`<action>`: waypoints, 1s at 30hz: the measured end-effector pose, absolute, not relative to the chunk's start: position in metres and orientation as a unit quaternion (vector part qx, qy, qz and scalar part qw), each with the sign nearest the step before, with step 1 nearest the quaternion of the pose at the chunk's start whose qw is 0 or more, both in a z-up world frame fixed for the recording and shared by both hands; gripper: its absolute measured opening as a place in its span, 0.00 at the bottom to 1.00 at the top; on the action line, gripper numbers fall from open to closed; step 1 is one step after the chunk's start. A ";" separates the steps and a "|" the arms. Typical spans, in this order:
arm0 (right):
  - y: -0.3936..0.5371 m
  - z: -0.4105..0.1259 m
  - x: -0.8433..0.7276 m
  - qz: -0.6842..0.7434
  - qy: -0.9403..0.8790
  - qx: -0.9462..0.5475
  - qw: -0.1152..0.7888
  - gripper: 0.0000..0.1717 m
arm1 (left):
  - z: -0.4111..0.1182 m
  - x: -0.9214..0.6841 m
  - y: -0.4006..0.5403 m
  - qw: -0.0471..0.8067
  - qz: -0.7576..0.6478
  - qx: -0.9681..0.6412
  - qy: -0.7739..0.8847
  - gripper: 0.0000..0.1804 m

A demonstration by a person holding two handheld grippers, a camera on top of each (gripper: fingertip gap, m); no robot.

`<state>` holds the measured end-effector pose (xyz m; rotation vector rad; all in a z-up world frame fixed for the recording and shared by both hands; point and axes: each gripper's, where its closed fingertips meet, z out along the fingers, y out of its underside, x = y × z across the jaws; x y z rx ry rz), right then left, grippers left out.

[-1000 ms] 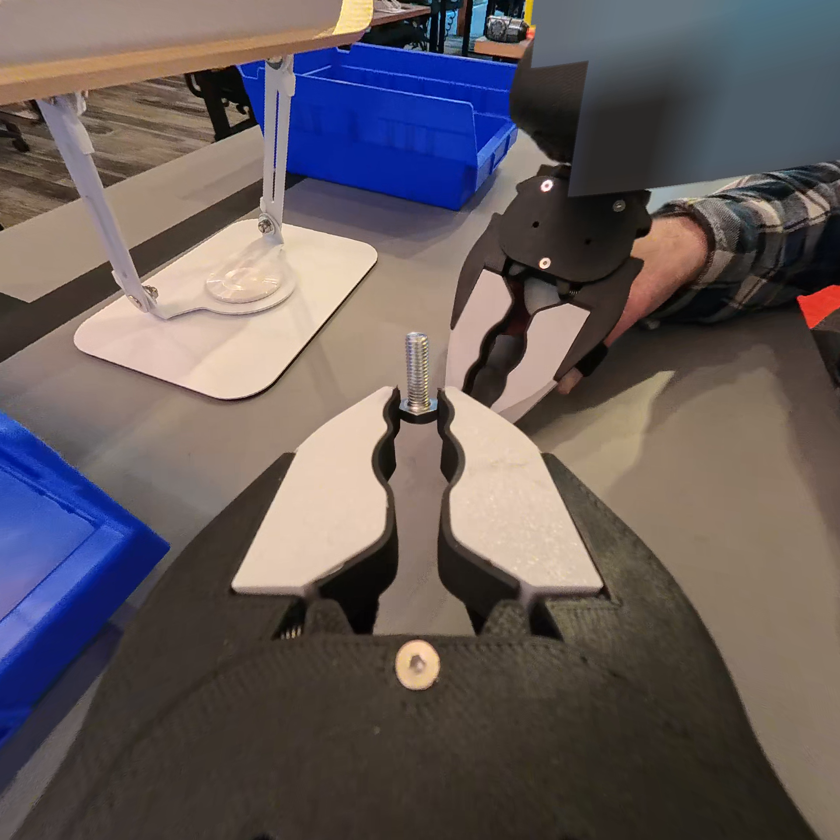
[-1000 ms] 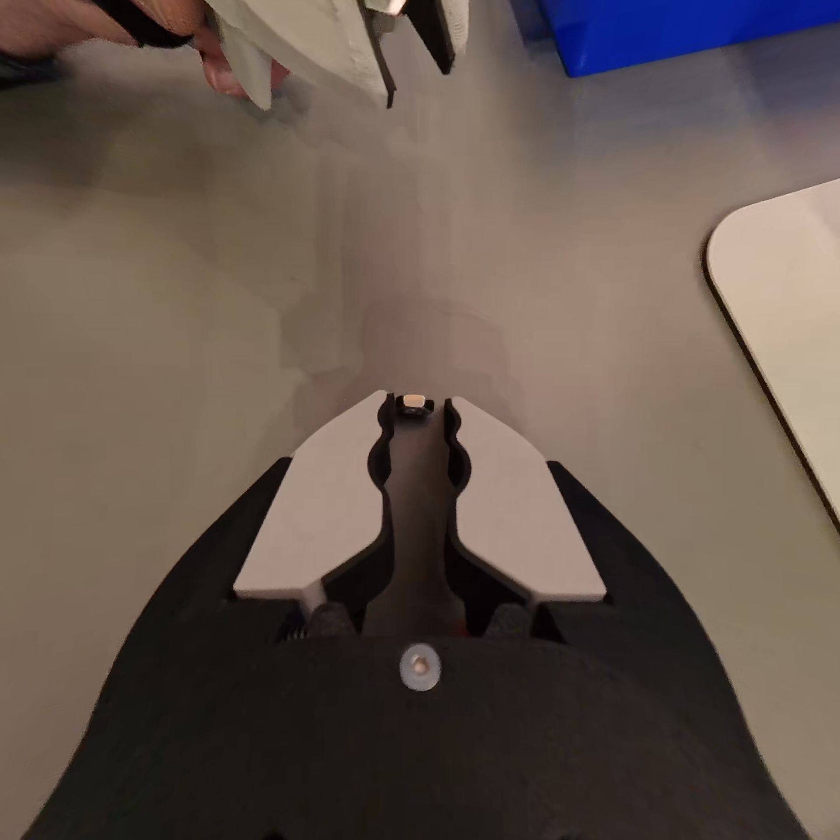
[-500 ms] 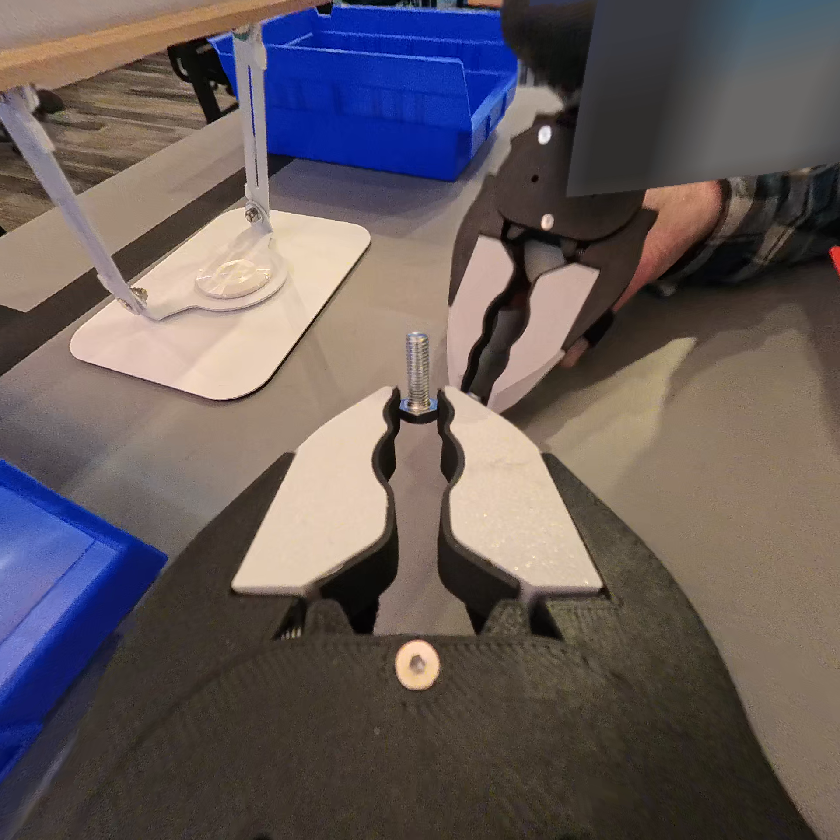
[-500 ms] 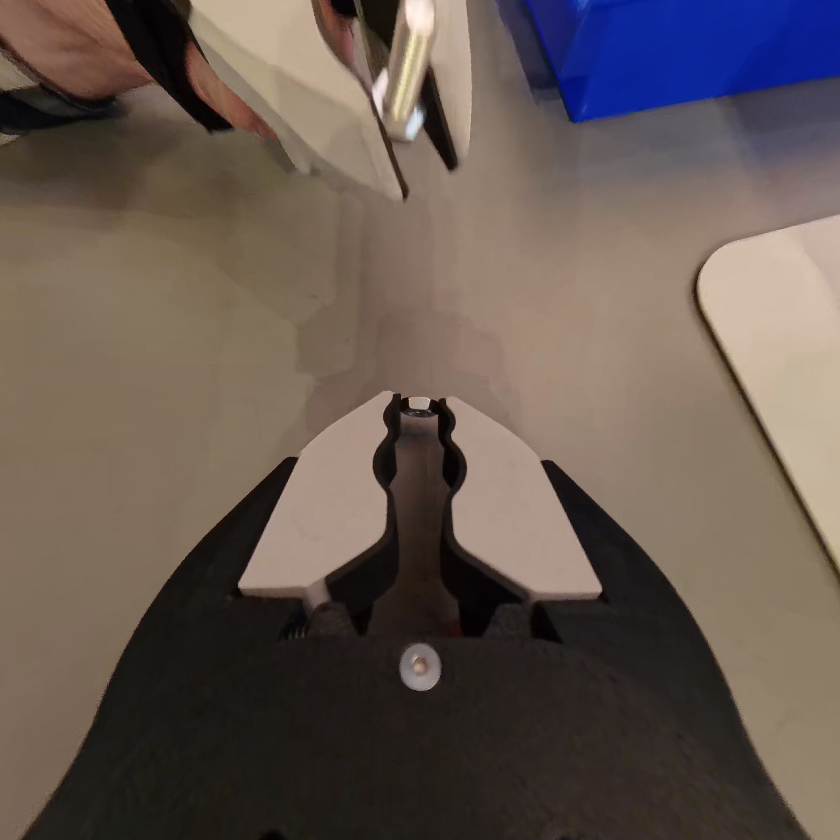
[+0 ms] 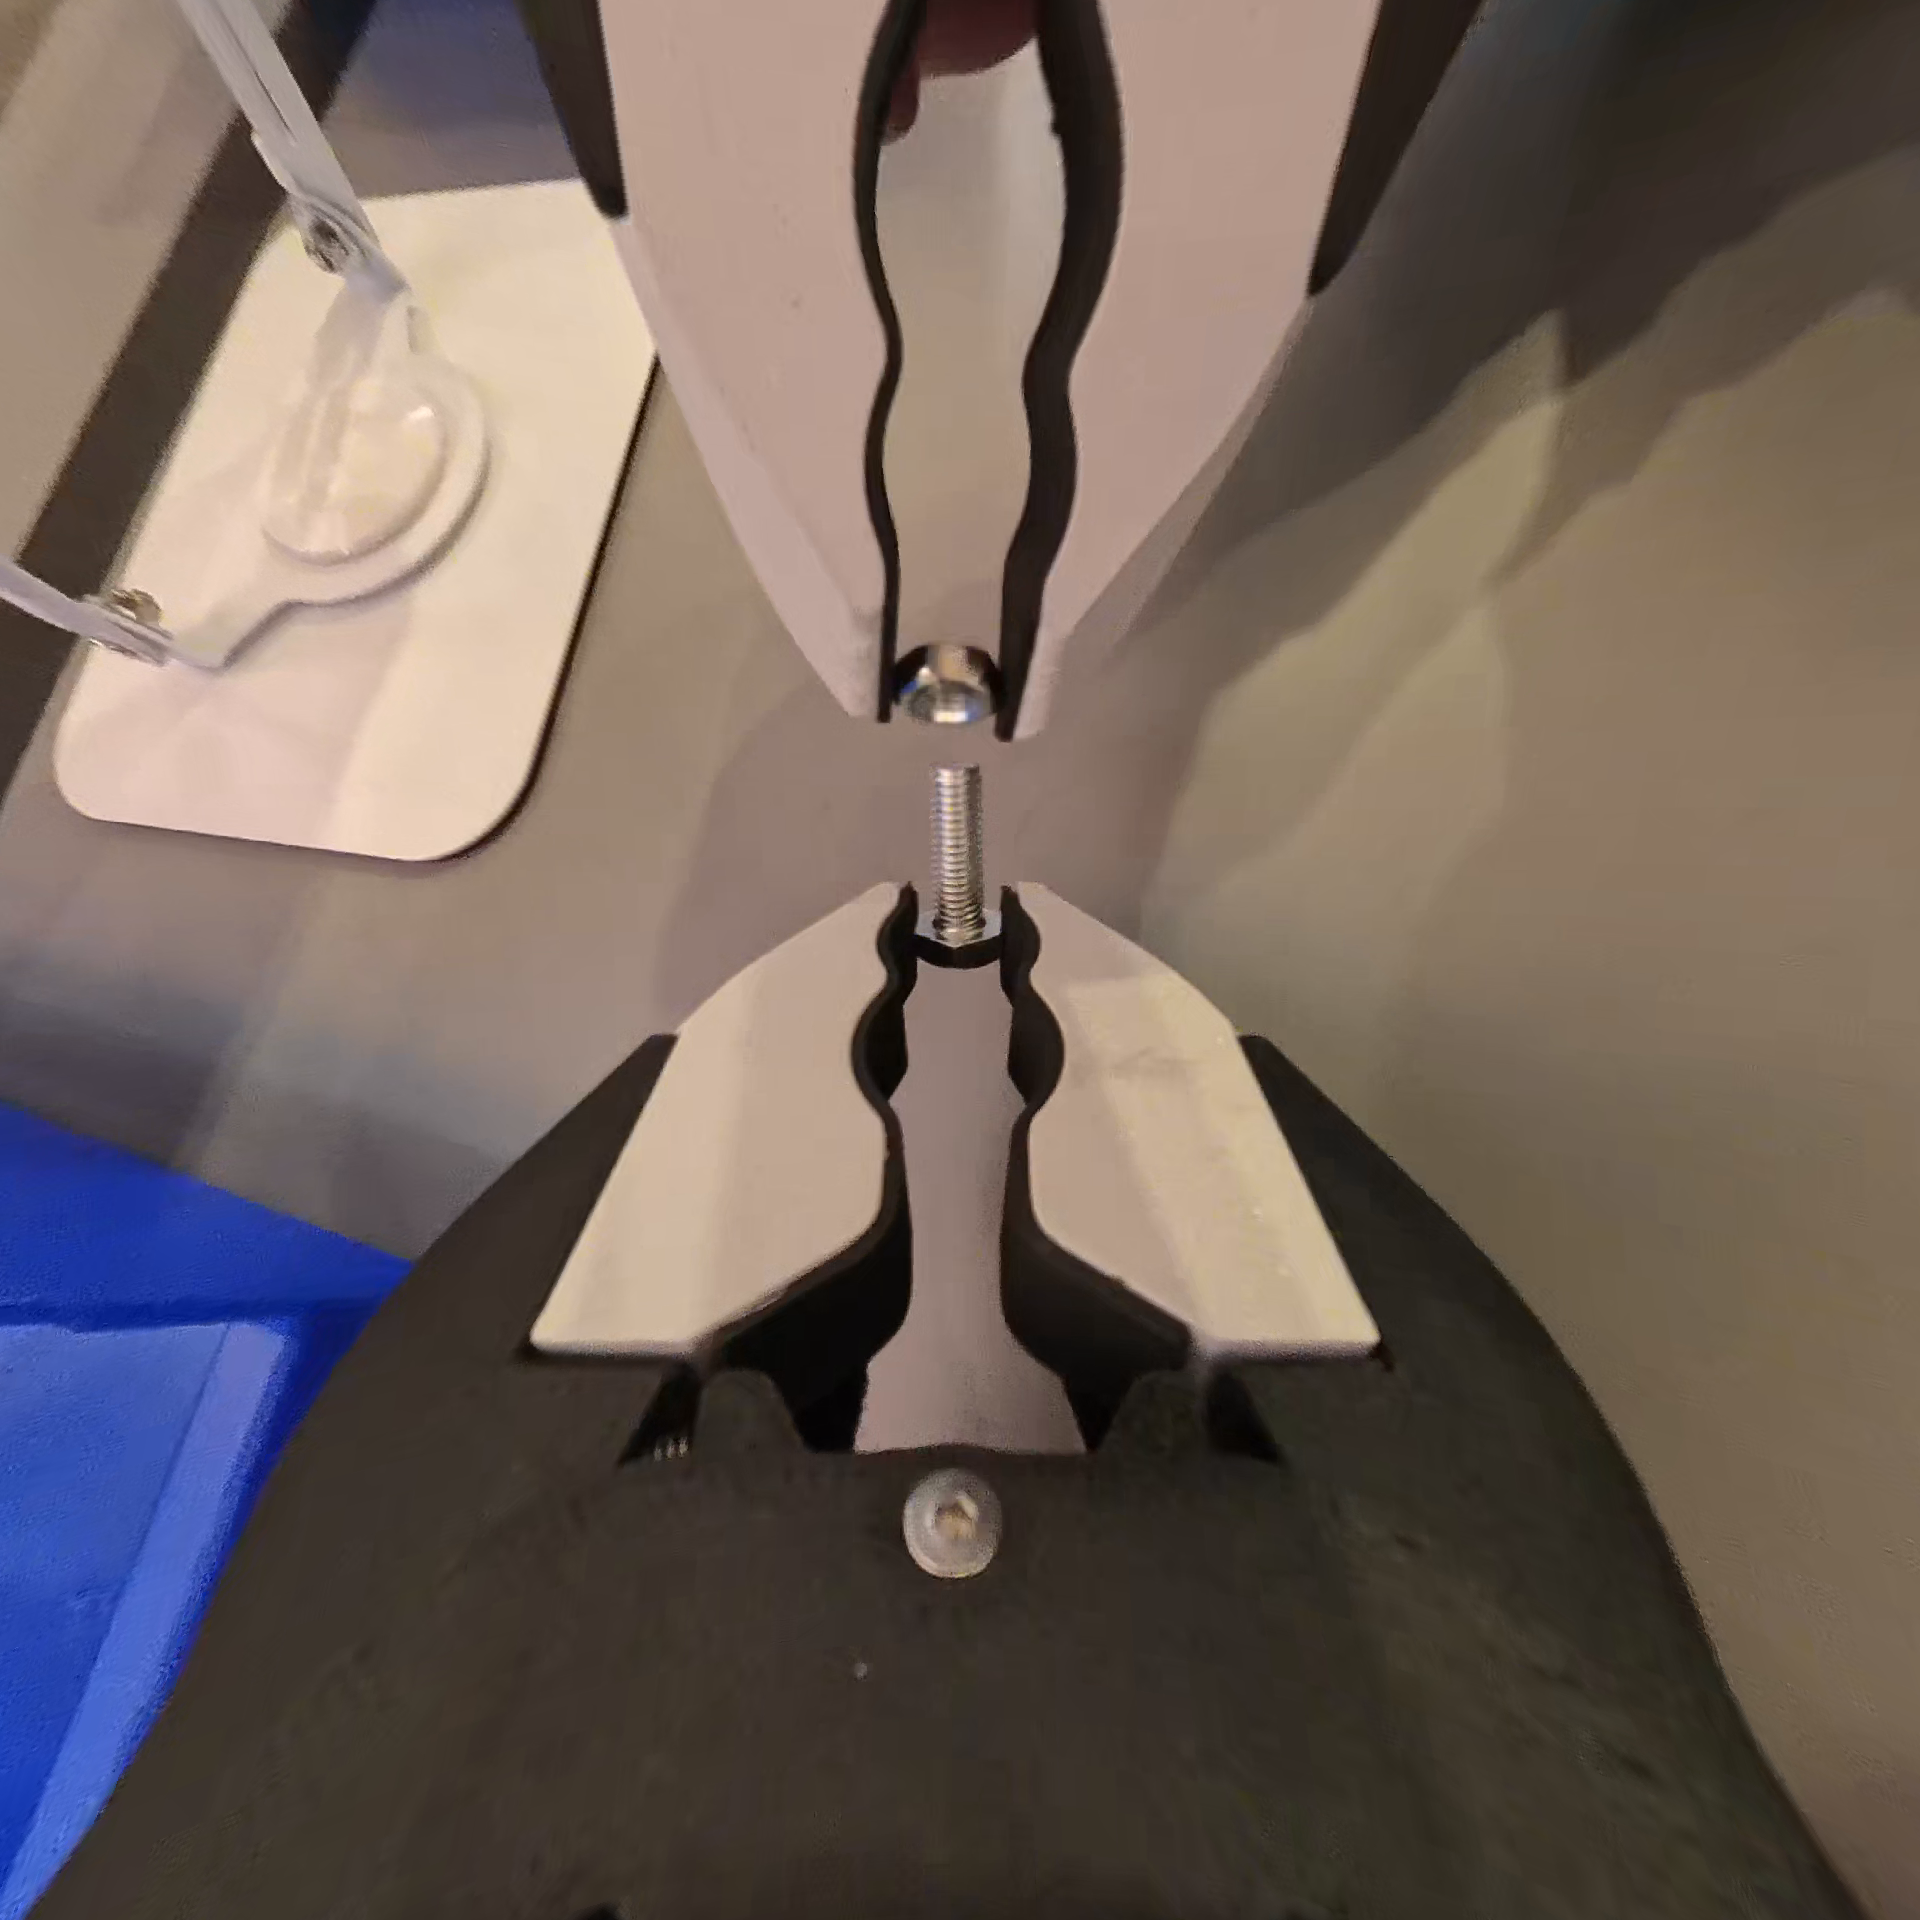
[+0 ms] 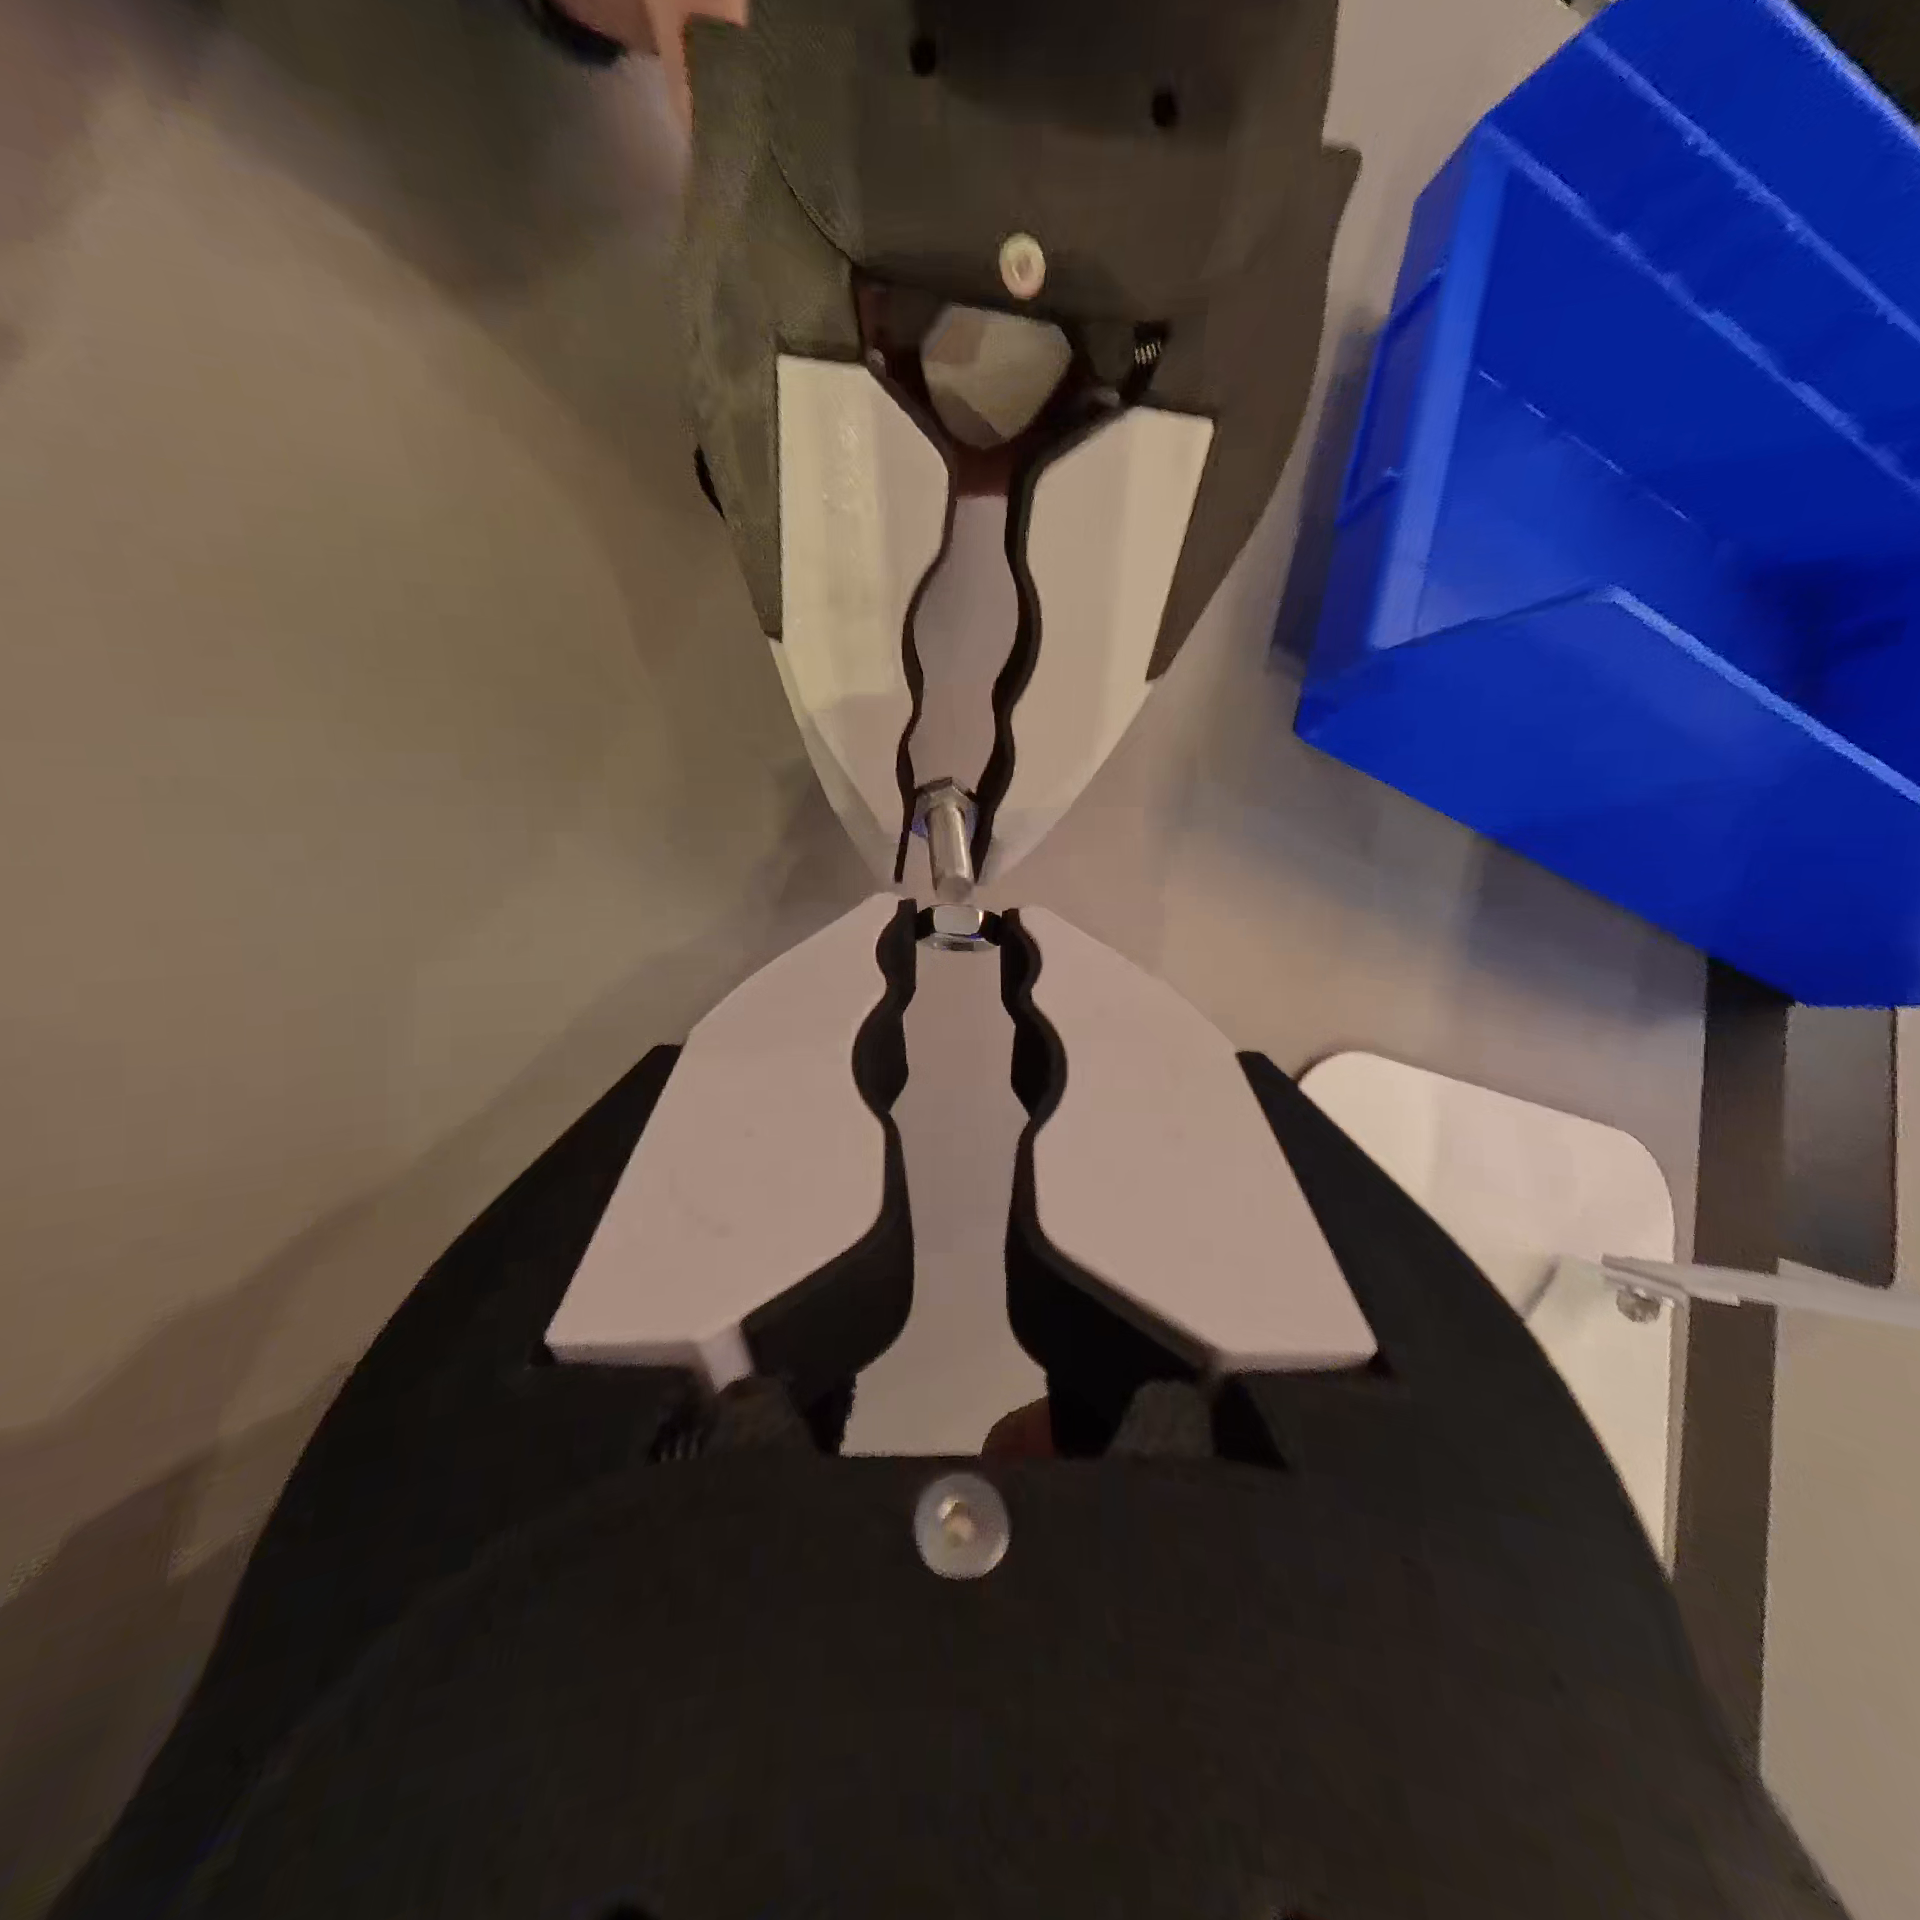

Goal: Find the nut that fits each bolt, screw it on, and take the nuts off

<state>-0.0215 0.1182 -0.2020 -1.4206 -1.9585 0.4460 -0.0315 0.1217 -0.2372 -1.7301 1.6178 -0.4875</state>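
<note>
Your left gripper point(image 5: 958, 914) clamped the bolt point(image 5: 954, 842) by its head, thread aimed at twelve o'clock. Your right gripper point(image 6: 956, 920) pinched the nut point(image 6: 956, 927) just beyond the tip, so they could mate.

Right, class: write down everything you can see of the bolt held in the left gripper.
The bolt is small, of shiny silver metal, with a hex head and a threaded shank. The left gripper clamps the head between its black-edged fingers, so the shank projects forward beyond the tips, above the grey table. Its free end points at the silver nut in the right gripper, with a short gap between them.
</note>
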 end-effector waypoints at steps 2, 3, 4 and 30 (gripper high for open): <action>0.118 -0.204 -0.022 0.174 -0.756 -0.541 0.323 0.09 | -0.242 -0.031 0.120 0.333 -0.198 -0.680 0.622 0.08; 0.118 -0.207 -0.020 0.170 -0.761 -0.541 0.315 0.09 | -0.242 -0.031 0.120 0.330 -0.201 -0.683 0.620 0.08; 0.118 -0.209 -0.020 0.169 -0.764 -0.540 0.310 0.09 | -0.243 -0.030 0.120 0.325 -0.203 -0.687 0.617 0.08; 0.115 -0.178 -0.027 0.326 -0.699 -0.542 0.333 0.09 | -0.233 -0.021 0.120 0.341 -0.264 -0.689 0.583 0.08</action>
